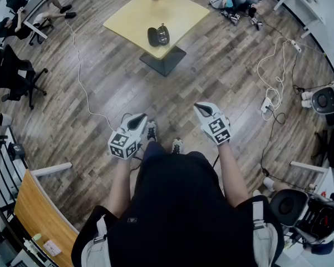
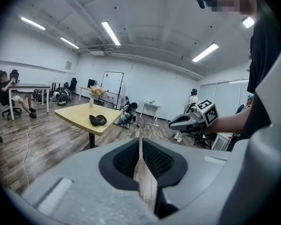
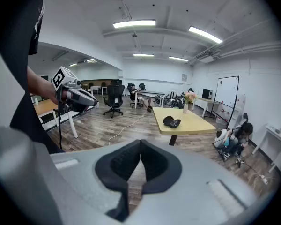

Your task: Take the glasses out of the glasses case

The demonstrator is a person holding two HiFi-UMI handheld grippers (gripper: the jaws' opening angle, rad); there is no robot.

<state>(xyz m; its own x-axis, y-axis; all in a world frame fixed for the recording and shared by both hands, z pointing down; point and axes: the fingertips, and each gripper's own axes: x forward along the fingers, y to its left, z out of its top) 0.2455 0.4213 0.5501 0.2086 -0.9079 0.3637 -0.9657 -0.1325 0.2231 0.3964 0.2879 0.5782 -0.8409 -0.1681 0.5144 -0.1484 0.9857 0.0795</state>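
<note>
While the person stands well back on the wooden floor, the glasses case [image 1: 158,35] sits far ahead on the yellow counter [image 1: 128,15], close to its near edge. It looks to be lying open in two dark halves, but from here I can't tell whether the glasses are inside. Nothing is in hand: the left gripper [image 1: 138,119] has its jaws closed tip to tip on nothing, and the right gripper [image 1: 203,109] is the same, pinched together and empty. Both are held out low in front of the body.

I see three ways this could go wrong. A white cable [image 1: 80,77] trails across the floor toward the person's feet, so a careless step forward could snag it. The case being so near the counter's edge is the bigger worry, because a prod from closed jaws could slide it off. And if one gripper doesn't steady the case, pulling at the glasses may drag the case along.
</note>
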